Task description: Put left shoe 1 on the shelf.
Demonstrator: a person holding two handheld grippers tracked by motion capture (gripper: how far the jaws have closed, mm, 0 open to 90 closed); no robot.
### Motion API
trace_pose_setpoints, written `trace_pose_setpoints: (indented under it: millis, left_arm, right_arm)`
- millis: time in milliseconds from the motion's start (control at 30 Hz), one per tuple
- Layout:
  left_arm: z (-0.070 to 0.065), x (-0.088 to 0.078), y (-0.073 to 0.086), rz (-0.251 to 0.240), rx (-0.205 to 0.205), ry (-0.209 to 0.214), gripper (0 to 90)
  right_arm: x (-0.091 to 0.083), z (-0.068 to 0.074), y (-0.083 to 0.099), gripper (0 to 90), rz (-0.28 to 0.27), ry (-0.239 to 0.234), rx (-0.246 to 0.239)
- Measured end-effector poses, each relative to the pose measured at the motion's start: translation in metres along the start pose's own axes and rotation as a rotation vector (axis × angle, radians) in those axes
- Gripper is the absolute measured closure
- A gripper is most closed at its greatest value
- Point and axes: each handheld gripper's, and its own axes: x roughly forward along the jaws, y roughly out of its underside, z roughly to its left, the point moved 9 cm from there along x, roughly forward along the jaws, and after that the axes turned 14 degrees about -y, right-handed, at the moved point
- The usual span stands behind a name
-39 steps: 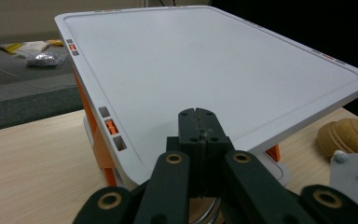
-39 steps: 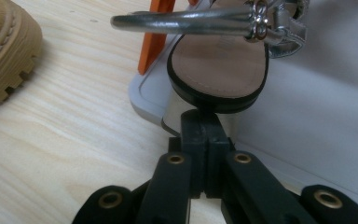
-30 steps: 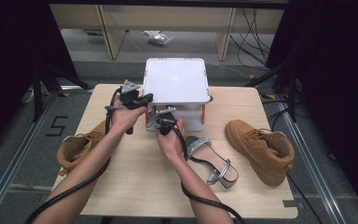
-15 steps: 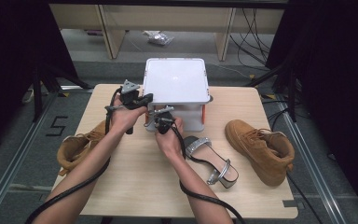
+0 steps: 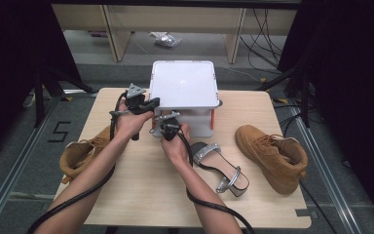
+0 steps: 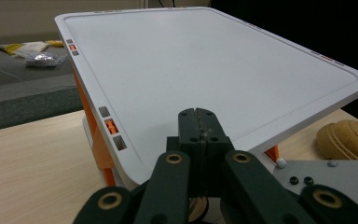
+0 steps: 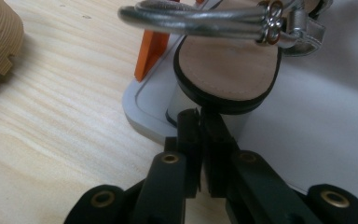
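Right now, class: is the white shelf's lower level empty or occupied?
Occupied: a silver sandal stands on the white shelf's lower level, under its top.

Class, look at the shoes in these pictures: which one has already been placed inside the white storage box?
The silver sandal on the box's lower shelf, seen in the right gripper view. Its mate and the two tan boots lie on the table outside the white box.

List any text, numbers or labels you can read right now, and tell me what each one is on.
"5": black mark on the grey floor left of the table.
White rack: no readable text; its edge carries small grey and orange tabs, no lettering visible.
Tan boot, silver sandal and second sandal on the lower shelf: no brand or size mark legible.
Foil packet on the far floor: too small and blurred to read.
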Motion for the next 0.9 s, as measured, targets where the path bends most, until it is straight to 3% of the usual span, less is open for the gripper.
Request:
trace_pose_setpoints:
  millis: [233,367,500,567,667,900]
  left_arm:
    - [0.000,0.000,0.000,0.000,0.002,-0.001,89.8]
    - [0.001,0.000,0.000,0.001,0.008,-0.003,89.8]
    - [0.000,0.000,0.000,-0.001,0.009,-0.005,89.8]
    - [0.001,0.000,0.000,0.001,0.007,-0.006,89.9]
    - [0.001,0.000,0.001,0.000,0.007,-0.007,89.9]
    - [0.001,0.000,0.001,-0.001,0.008,-0.006,89.9]
  right_arm:
    - [-0.006,0.002,0.000,78.5,0.003,-0.017,-0.006]
    - [-0.018,0.004,0.003,71.4,0.035,-0.042,0.000]
    - [-0.035,0.004,0.009,63.0,0.060,-0.052,-0.002]
    - [-0.044,0.004,0.015,58.3,0.087,-0.079,0.003]
    - [-0.061,-0.001,0.022,52.5,0.115,-0.075,-0.027]
    - [-0.102,-0.017,0.042,46.0,0.152,-0.075,-0.022]
